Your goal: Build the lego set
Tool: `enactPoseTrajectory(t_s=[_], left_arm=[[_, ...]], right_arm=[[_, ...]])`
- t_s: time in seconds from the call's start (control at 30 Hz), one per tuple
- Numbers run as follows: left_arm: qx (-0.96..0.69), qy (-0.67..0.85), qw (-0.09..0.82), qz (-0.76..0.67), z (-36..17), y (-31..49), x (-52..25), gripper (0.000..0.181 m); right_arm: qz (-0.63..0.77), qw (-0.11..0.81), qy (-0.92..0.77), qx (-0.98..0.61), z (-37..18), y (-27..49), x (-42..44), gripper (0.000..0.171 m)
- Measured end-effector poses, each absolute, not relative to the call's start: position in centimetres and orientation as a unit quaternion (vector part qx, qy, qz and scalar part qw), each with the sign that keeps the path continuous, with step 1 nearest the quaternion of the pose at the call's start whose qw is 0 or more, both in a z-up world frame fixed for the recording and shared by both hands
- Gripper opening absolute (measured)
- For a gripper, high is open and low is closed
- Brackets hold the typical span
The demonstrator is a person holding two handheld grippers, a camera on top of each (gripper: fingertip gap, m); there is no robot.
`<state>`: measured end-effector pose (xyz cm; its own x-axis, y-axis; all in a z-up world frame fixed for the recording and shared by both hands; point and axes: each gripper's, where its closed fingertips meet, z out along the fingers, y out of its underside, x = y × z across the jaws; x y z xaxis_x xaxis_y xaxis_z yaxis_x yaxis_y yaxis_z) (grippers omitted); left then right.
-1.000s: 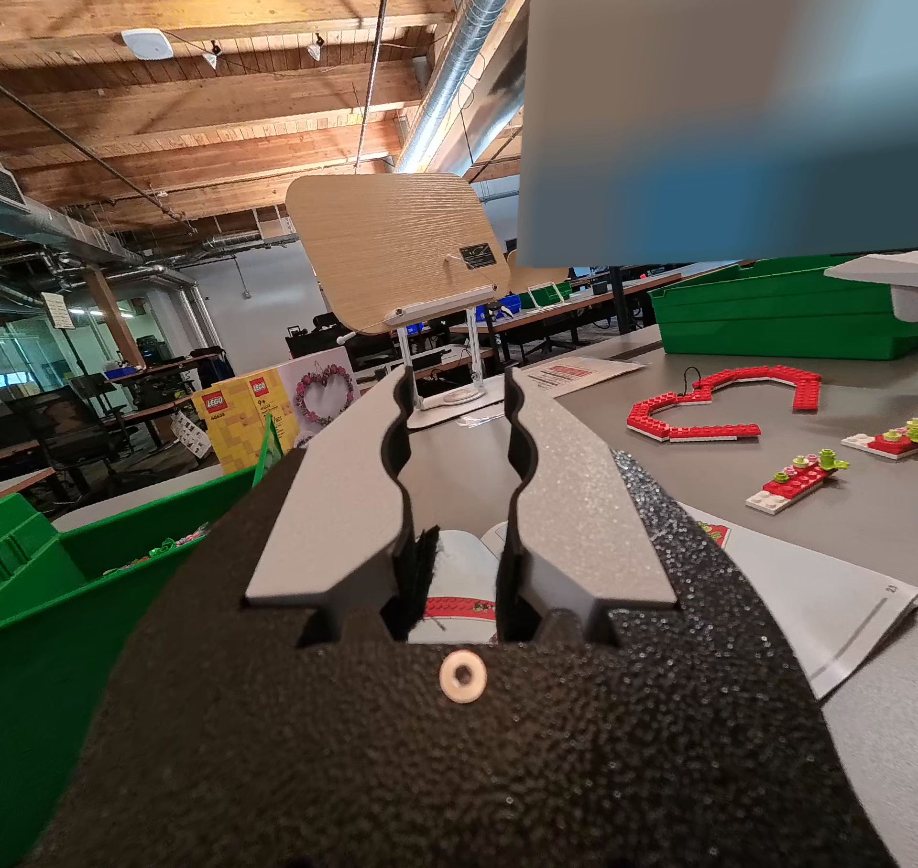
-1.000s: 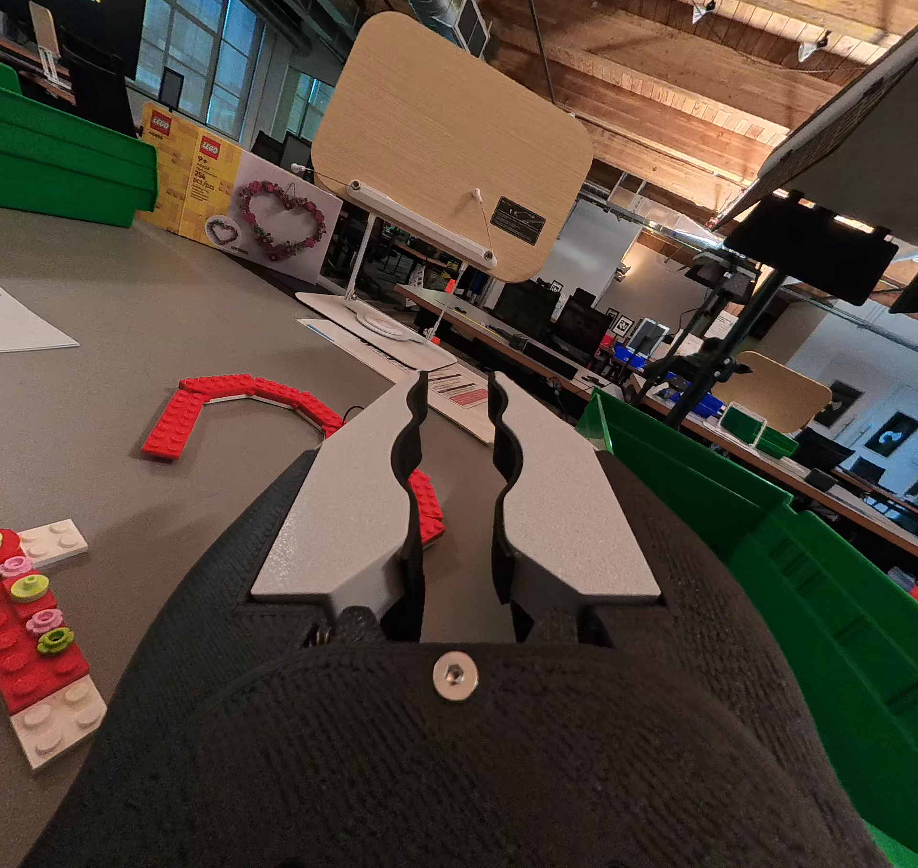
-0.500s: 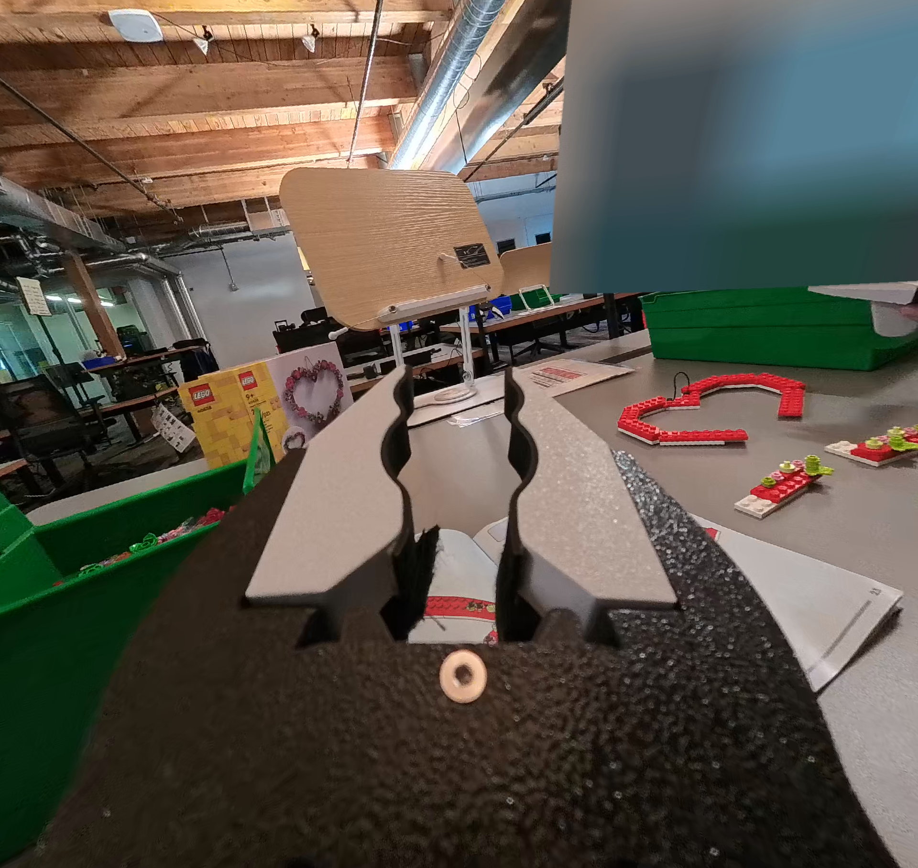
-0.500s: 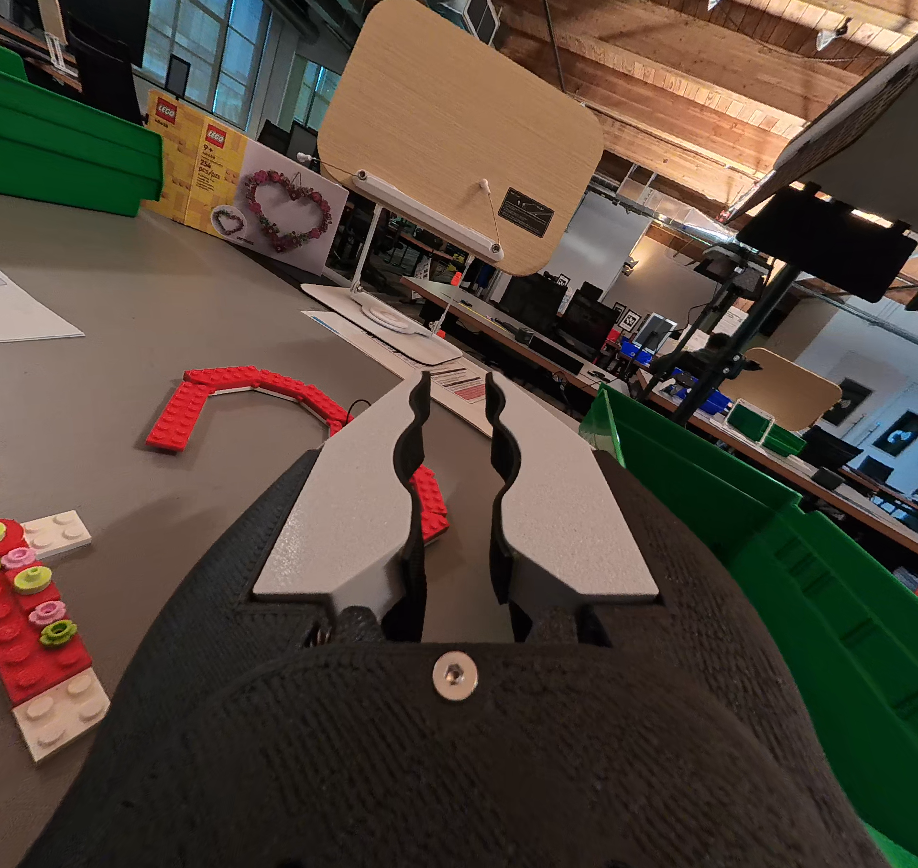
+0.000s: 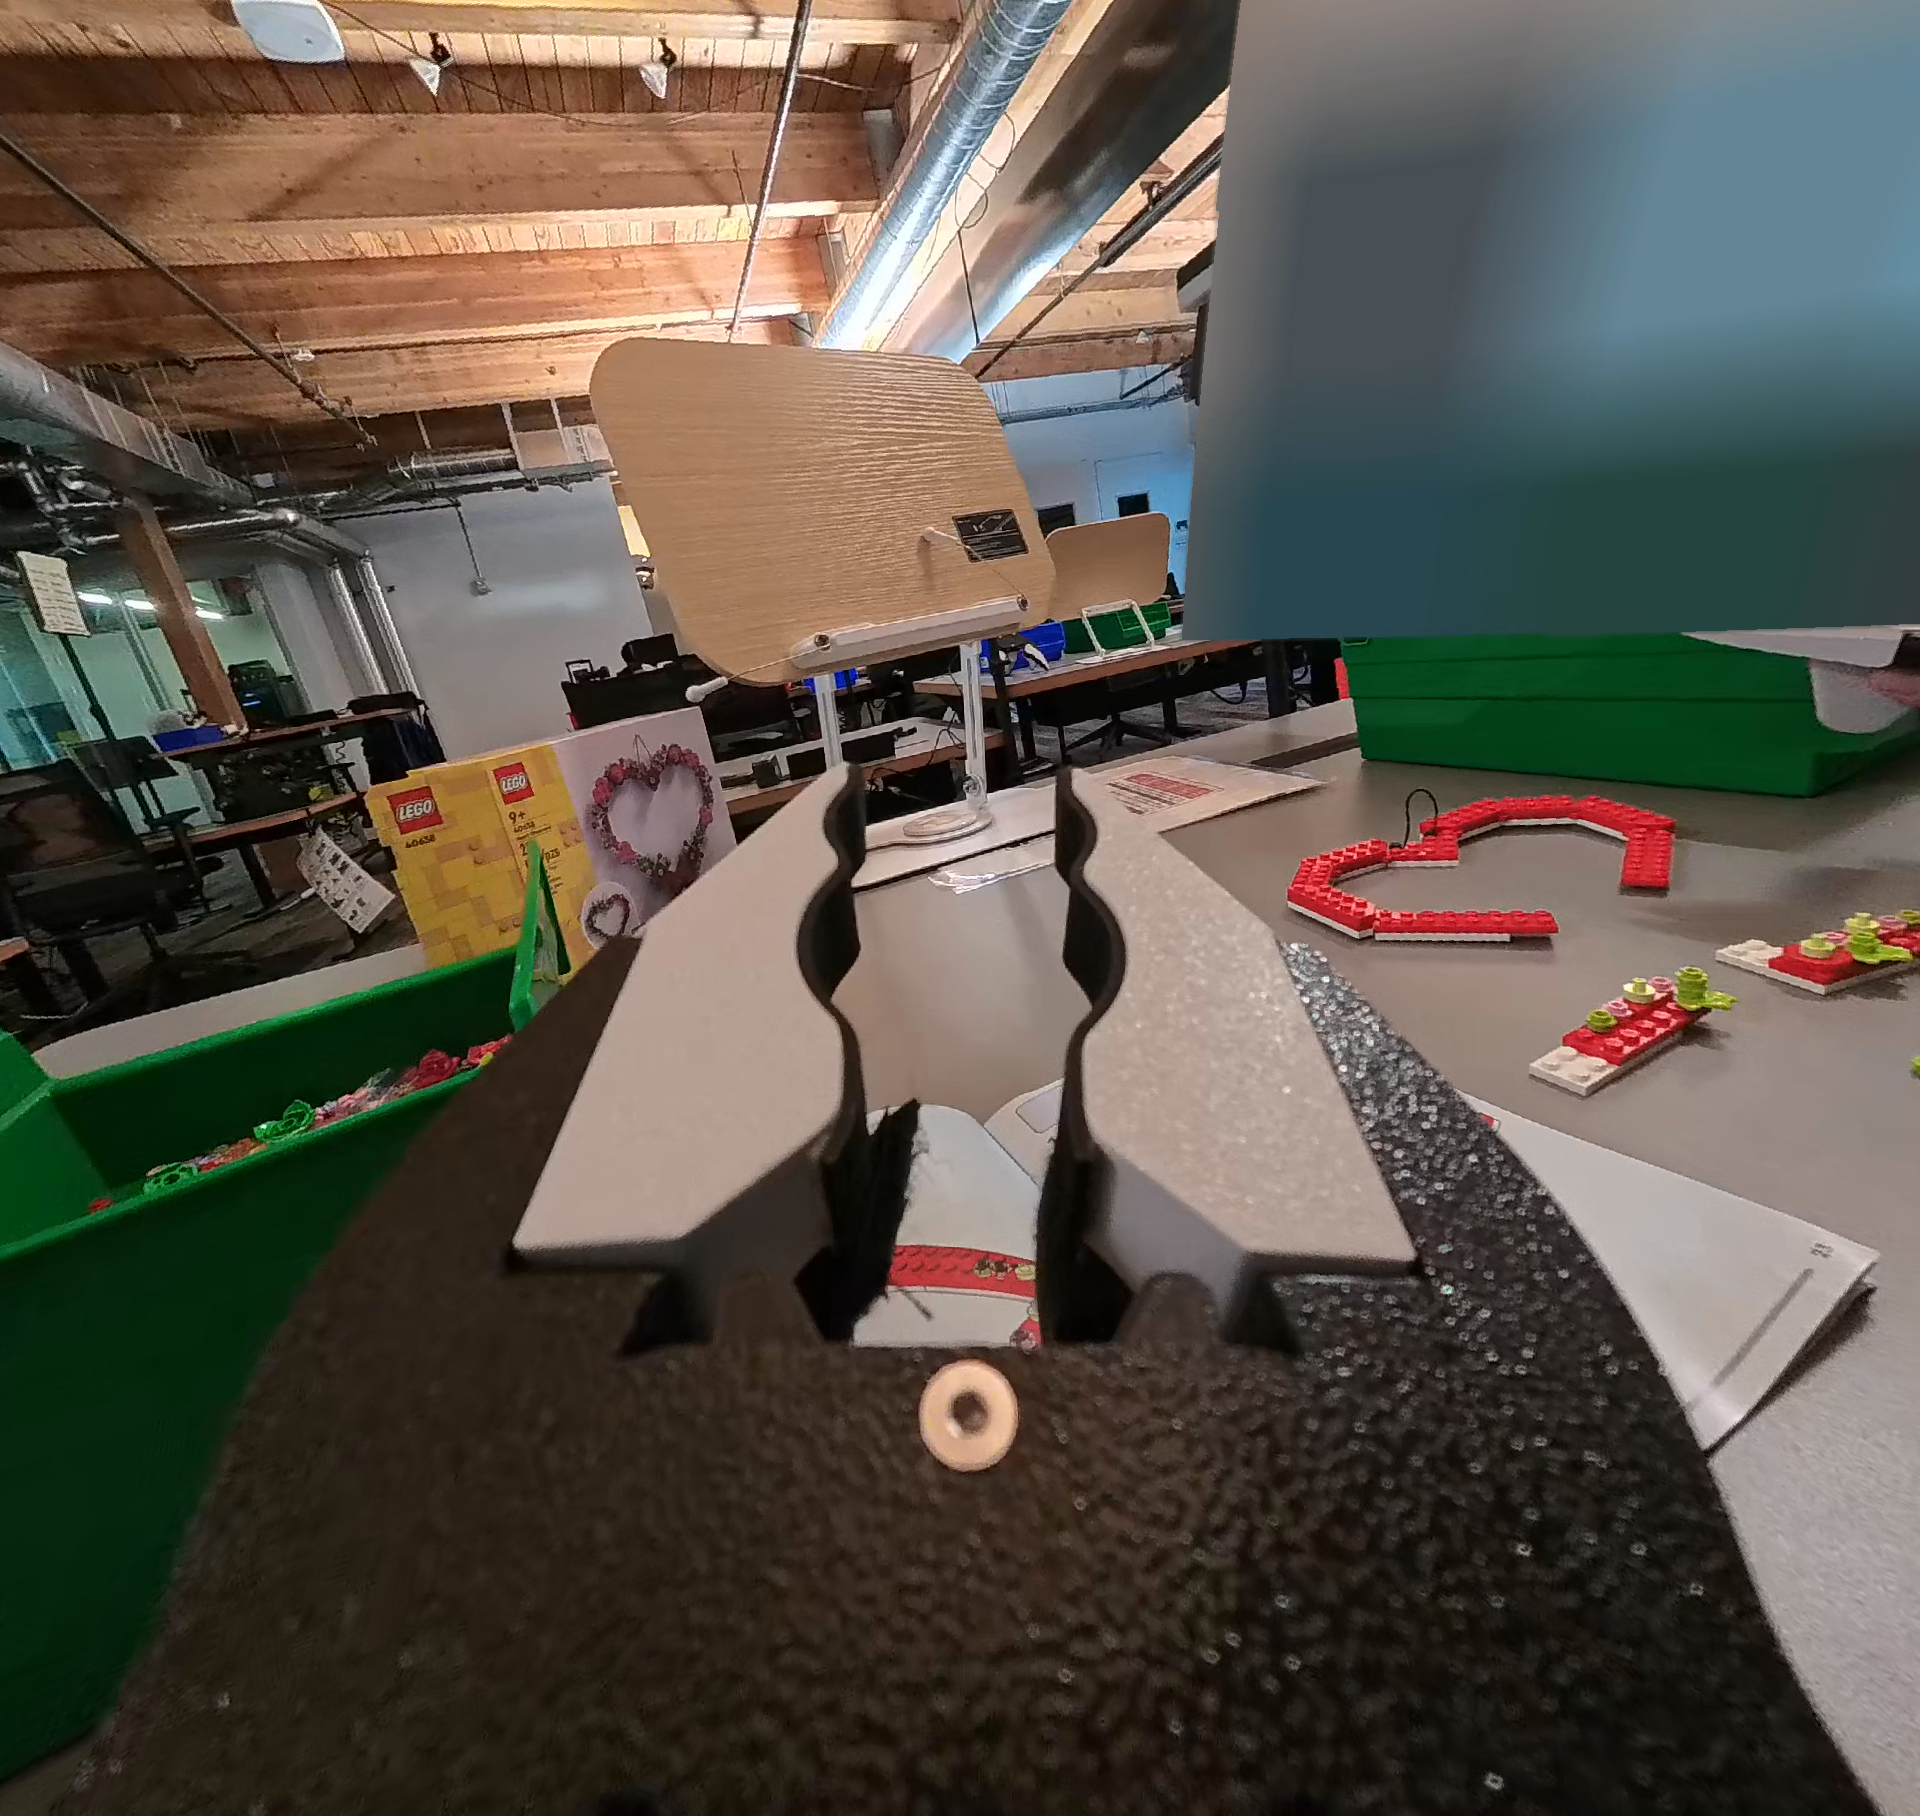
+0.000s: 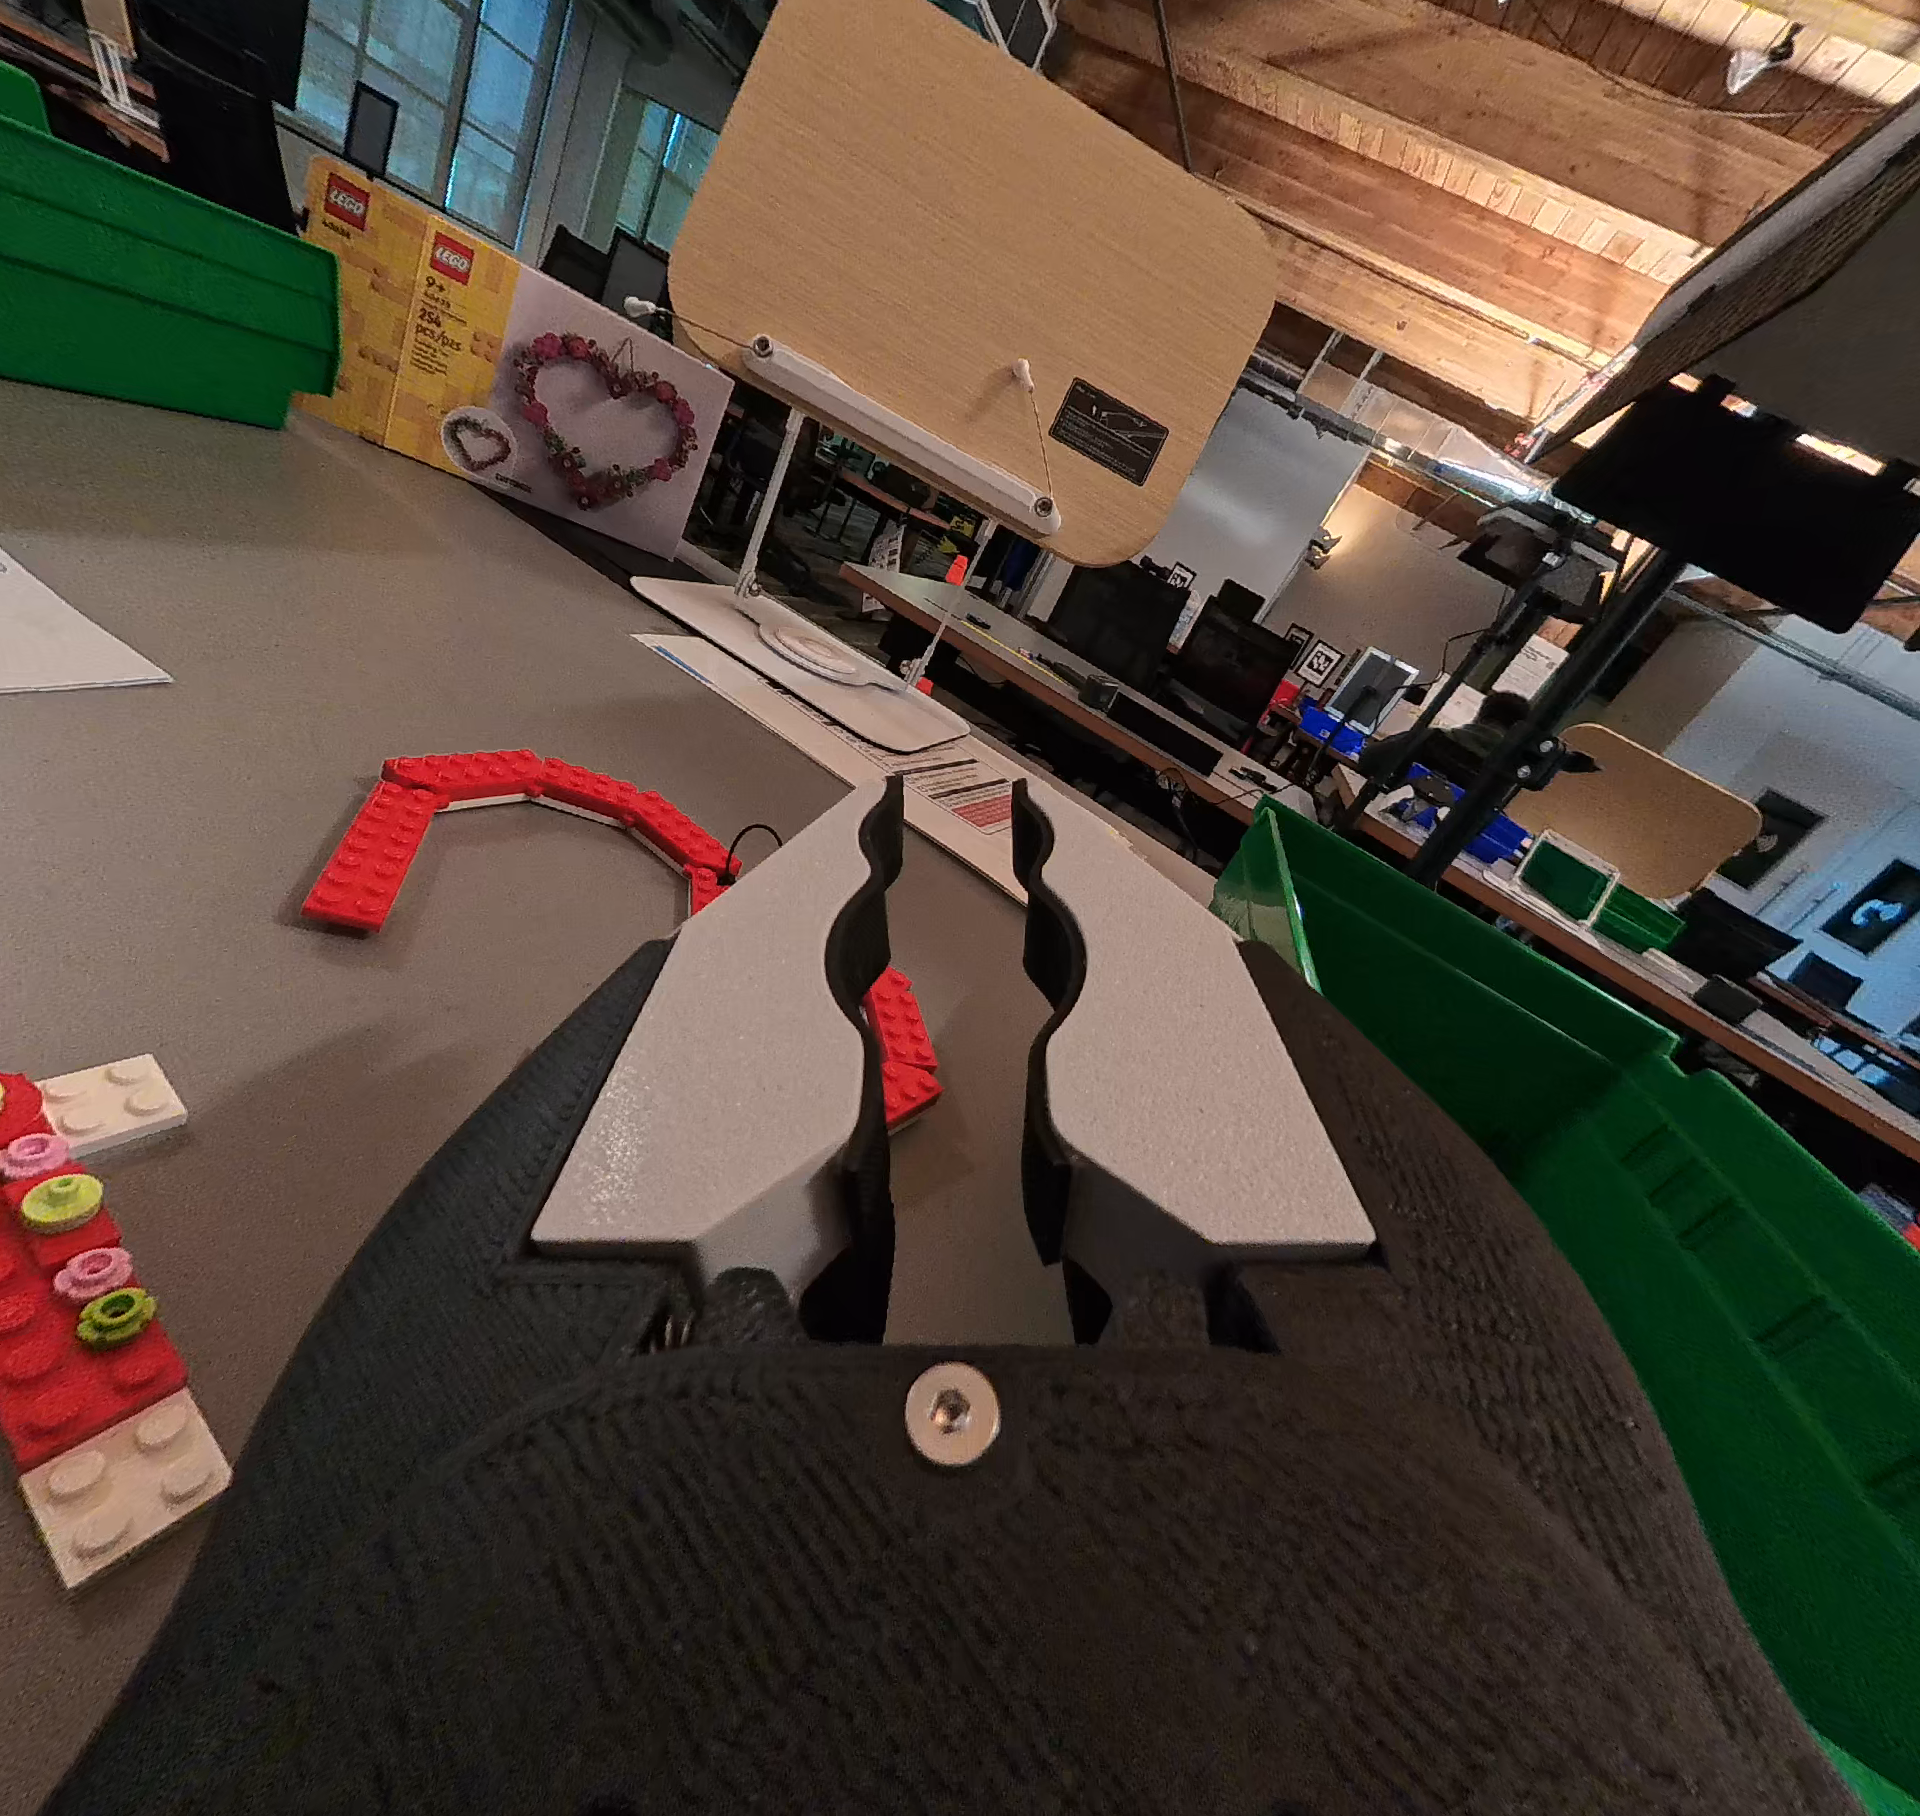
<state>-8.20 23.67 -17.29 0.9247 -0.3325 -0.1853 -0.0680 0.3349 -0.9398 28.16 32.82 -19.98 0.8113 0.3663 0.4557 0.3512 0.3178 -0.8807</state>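
**Both jaws empty over a half-built heart**

While nothing sits between my fingers, I take stock, one view after the other.

Left wrist view: my left gripper [image 5: 958, 810] stands parted and grasps nothing. Below it, at the frame's lower middle, lies the instruction booklet [image 5: 1621, 1278] on the grey table [image 5: 1766, 1091]. At the right of the frame rests the red heart frame [image 5: 1455, 862], its outline unclosed, with a thin black cord at its top. Lower right of that lie two short red-and-white strips [image 5: 1626, 1028] studded with small green and pink flower pieces. A green bin [image 5: 208, 1278] at lower left holds loose small parts. At centre left stands the set's yellow box [image 5: 488, 852], with a wooden book stand [image 5: 821, 509] above it.

Right wrist view: my right gripper [image 6: 951, 810] is also parted and empty. The red heart frame [image 6: 520, 790] lies at centre left, partly hidden behind my left finger. A flower strip [image 6: 62, 1330] is at the lower left edge. A second green bin [image 6: 1621, 1195] fills the right side.

I judge these plates light, stiff and smooth, joined only by stud friction, so the heart could flex apart at its seams. I would pinch a strip across its long edges, near the middle, clear of the tiny flowers.
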Motion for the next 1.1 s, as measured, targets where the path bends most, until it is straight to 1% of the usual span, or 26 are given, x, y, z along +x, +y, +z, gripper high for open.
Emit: enactPoseTrajectory(t_s=[0.17, 0.23, 0.33, 0.43, 0.53, 0.63, 0.77, 0.9, 1.1], left_arm=[[-0.570, 0.174, 0.799, -0.082, -17.3, 23.6, -8.3, 0.034], [-0.571, 0.166, 0.800, -0.087, -17.2, 23.7, -8.5, 0.035], [-0.580, 0.153, 0.794, -0.097, -17.1, 24.0, -9.3, 0.045], [-0.571, 0.147, 0.804, -0.076, -15.0, 23.3, -10.7, 0.056], [-0.590, 0.170, 0.787, -0.064, -13.1, 23.0, -12.2, 0.056], [-0.638, 0.153, 0.753, -0.050, -12.2, 23.7, -15.5, 0.067], [-0.654, 0.105, 0.748, -0.032, -10.7, 24.5, -20.3, 0.070], [-0.677, 0.065, 0.733, -0.015, -10.8, 26.0, -23.9, 0.080], [-0.669, 0.045, 0.742, -0.016, -10.5, 27.2, -25.3, 0.081]], right_arm=[[0.002, 0.753, -0.306, -0.583, -19.9, 32.8, 28.2, 0.020], [-0.001, 0.757, -0.305, -0.578, -19.8, 32.8, 28.2, 0.024], [0.011, 0.760, -0.312, -0.570, -19.7, 32.7, 27.8, 0.033], [0.019, 0.764, -0.321, -0.559, -19.5, 32.4, 27.4, 0.038], [0.020, 0.770, -0.330, -0.545, -19.2, 32.1, 27.0, 0.040], [0.009, 0.774, -0.339, -0.534, -19.1, 32.1, 26.9, 0.041], [-0.013, 0.774, -0.356, -0.524, -19.2, 32.2, 26.5, 0.042], [-0.027, 0.775, -0.360, -0.518, -19.2, 32.3, 26.4, 0.045], [-0.047, 0.772, -0.356, -0.524, -19.4, 32.7, 26.8, 0.048]])
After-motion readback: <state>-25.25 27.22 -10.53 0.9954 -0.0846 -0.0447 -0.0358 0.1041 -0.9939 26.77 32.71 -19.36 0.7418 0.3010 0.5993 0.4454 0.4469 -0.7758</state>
